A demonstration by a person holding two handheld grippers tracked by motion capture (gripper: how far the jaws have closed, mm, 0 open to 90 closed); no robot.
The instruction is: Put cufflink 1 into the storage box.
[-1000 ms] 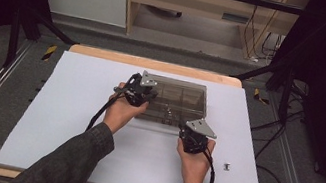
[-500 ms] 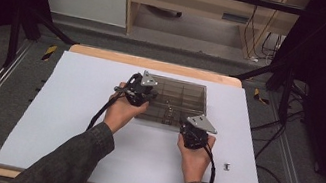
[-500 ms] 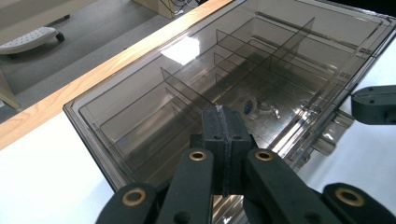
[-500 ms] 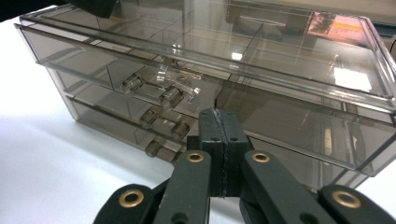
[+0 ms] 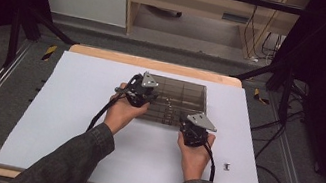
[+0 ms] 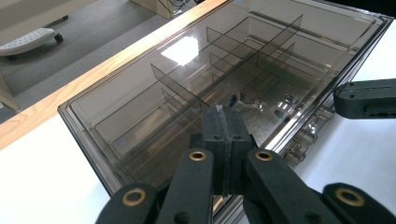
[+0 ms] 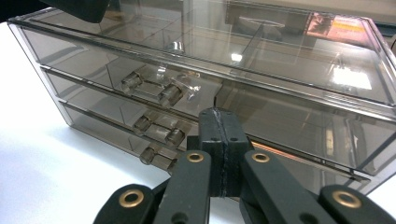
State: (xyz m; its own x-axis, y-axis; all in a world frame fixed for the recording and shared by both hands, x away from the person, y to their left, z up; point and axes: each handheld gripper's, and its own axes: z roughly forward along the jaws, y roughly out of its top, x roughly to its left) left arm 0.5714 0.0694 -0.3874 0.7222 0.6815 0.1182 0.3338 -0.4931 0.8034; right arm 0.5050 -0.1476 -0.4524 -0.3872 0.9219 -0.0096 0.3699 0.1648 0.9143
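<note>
1. Nearest the camera in the high view, two forearms in dark sleeves come up over a white table (image 5: 69, 120).
2. The right gripper (image 5: 193, 127) is held in front of a smoky clear drawer box (image 5: 191, 94), close to its right part; in the right gripper view its jaws are pressed together with nothing between them, pointing at the box front.
3. That view shows three drawers stacked in the box (image 7: 289, 70), each with a clear handle (image 7: 154, 91) on two round posts.
4. The left gripper (image 5: 143, 93) sits at the box's left end, above its top; in the left gripper view its jaws are likewise pressed together and empty, tips over the lid near the corner.
5. Through the lid (image 6: 187, 79), thin dividers split the inside into compartments.
6. A small metal part (image 5: 227, 167) lies on the table well right of the right hand.
7. Beyond the table stands a wooden desk (image 5: 192, 0).
</note>
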